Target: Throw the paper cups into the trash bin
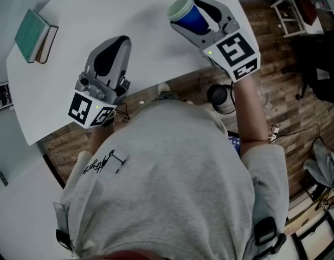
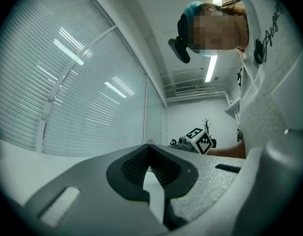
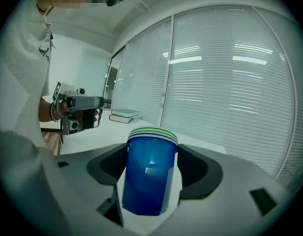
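A: Head view, from above: your right gripper point(image 1: 195, 14) is closed on a nested stack of paper cups point(image 1: 186, 14), blue-walled and pale at the rim. It is held over the smooth white table point(image 1: 102, 10), near its rounded edge.

B: Right gripper view gives you the detail. The cups are tapered and glossy, with thin green, white and blue rims stacked on top. They are pinched from both sides between your dark padded jaws.

A: Your left gripper point(image 1: 119, 43) hangs over the table beside you. Its jaws are together and nothing is between them. In the left gripper view, the ribbed black pads point(image 2: 136, 163) meet at the tip in a narrow V.

B: A teal-covered book point(image 1: 36, 36) lies flat at the table's far corner, well apart from both tools. A round container point(image 1: 221, 97), dark inside, stands on the wood-plank floor point(image 1: 281, 80) below your right forearm.
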The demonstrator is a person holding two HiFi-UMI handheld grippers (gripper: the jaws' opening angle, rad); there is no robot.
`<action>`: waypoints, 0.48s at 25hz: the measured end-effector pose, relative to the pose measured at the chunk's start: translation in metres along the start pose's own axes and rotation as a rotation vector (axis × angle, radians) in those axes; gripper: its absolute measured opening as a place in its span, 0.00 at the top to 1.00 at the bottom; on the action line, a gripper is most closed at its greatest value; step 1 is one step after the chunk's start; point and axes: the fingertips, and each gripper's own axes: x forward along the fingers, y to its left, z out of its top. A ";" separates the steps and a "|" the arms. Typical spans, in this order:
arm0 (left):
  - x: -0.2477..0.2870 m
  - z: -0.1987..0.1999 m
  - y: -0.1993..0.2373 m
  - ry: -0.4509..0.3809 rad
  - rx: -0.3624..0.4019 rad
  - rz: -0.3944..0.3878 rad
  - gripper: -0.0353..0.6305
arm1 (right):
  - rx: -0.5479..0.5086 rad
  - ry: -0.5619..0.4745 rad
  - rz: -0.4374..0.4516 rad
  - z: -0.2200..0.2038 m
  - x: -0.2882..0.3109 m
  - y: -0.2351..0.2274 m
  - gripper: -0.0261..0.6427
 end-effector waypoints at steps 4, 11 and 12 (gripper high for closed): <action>0.001 0.000 -0.002 -0.001 -0.001 -0.011 0.96 | 0.015 -0.025 -0.011 0.010 -0.007 0.005 0.52; 0.003 0.003 -0.007 -0.021 -0.026 -0.046 0.96 | 0.047 -0.114 -0.033 0.029 -0.022 0.015 0.52; 0.004 0.004 -0.008 -0.024 -0.025 -0.051 0.96 | 0.044 -0.131 -0.039 0.033 -0.025 0.016 0.52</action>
